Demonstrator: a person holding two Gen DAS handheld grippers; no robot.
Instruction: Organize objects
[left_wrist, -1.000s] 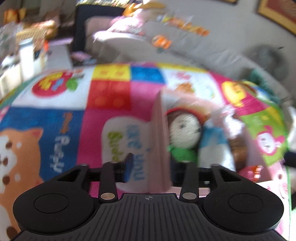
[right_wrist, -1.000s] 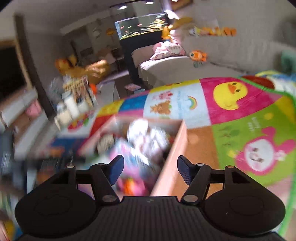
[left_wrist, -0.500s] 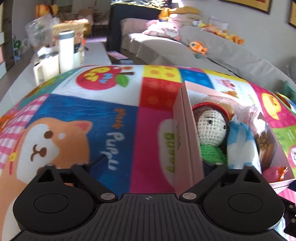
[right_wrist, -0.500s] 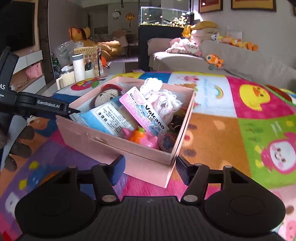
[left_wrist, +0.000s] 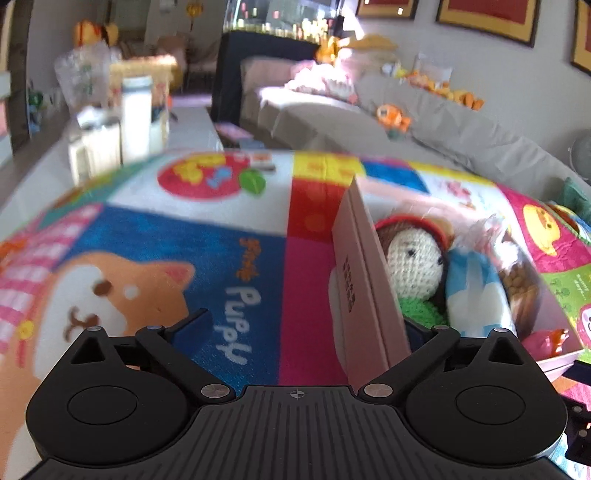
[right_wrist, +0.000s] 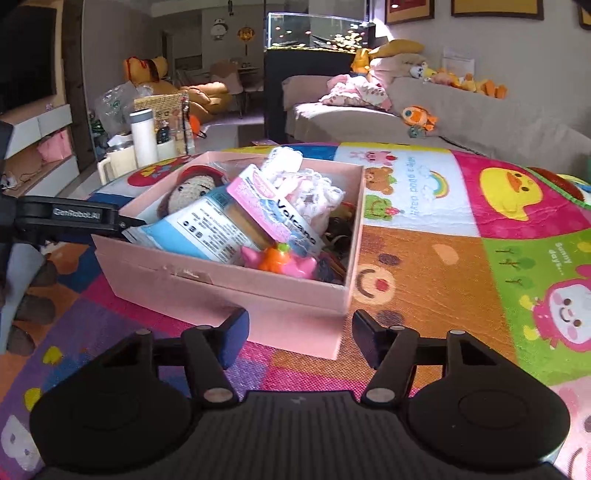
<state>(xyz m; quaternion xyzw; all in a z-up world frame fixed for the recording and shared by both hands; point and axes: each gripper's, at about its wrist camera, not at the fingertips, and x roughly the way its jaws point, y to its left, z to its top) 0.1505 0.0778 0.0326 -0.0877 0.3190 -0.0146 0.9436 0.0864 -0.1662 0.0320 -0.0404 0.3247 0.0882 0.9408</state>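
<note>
Left wrist view: the left claw stands spread wide, released, with the near wall of the pink box rising between its fingers and neither pad pressing on it. Its jaws have just been opening. Beyond the right finger, inside the box, lie a knitted doll with a red cap and a blue and white packet. Left of the claw spreads the play mat, with a puppy picture and the word "Puppy".

From the right wrist view, the right claw is also released, partly spread, its jaws having just been opening. The near corner of the box sits between and just ahead of its fingers, pads apart from the cardboard. Ahead of this claw the box holds the doll, the packet, a pink "Volcano" pack, white lace cloth and an orange and pink toy. The left claw reaches the box's far-left side.
</note>
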